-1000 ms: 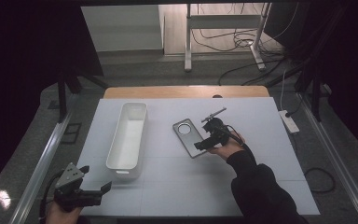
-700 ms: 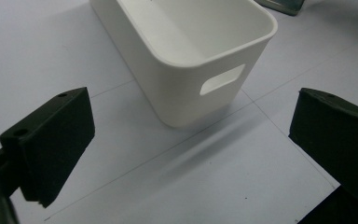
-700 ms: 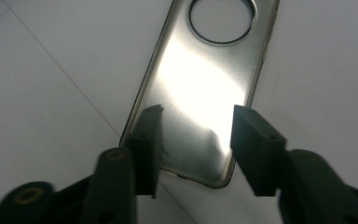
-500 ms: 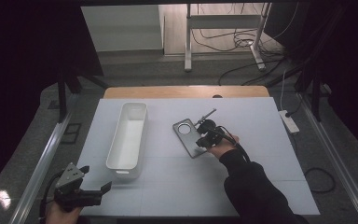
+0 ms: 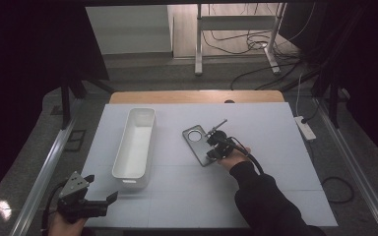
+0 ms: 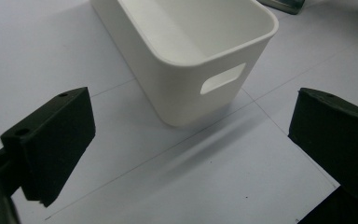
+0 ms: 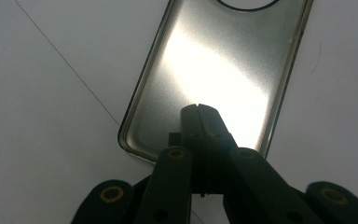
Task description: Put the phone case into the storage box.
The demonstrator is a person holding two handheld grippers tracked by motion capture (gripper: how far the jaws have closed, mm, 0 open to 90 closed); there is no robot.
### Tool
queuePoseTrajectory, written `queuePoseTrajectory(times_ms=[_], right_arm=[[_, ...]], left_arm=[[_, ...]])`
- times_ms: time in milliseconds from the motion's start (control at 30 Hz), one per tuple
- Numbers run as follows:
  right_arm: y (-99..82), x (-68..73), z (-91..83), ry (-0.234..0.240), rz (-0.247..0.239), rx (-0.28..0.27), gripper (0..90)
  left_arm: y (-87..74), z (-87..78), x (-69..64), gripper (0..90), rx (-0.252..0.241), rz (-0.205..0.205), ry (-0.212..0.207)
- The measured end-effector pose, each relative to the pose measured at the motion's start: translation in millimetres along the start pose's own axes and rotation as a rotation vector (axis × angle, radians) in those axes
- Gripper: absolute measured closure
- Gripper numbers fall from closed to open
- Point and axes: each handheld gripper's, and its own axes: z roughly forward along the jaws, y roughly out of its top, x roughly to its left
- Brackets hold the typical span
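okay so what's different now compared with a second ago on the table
The right gripper has come down over the near end of the flat grey metal phone case, and its jaws have just been closing: they now meet over the case's near end; whether they pinch its edge is hard to tell. The case lies where it did. The long white plastic bin and the left gripper, jaws open, stayed put.

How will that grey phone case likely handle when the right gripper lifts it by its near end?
The phone case looks thin and shell-like, so it is probably light and may flex a little. Its glossy surface suggests it could slip. Lying flat on the table, it should slide rather than roll. The right gripper has its jaws closed at the case's near end.
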Motion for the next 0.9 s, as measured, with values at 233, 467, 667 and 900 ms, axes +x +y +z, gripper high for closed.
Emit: queuePoseTrajectory(times_ms=[233,467,667,900], right_arm=[[-5.6,-1.3,0.8,0.006,0.014,0.012,89.8],[-8.3,-0.8,-0.3,0.005,0.018,0.013,89.9],[-13.2,-0.5,-3.5,0.005,0.021,0.022,89.9],[-24.5,0.5,-10.8,0.012,0.027,0.041,89.9]], left_arm=[[0.0,0.2,-0.2,1.2,0.001,0.003,0.001],[0.1,0.2,-0.5,1.2,0.001,0.006,0.002],[0.1,0.3,-0.7,1.2,0.002,0.007,0.003],[0.2,0.4,-1.0,1.2,0.003,0.008,0.003]])
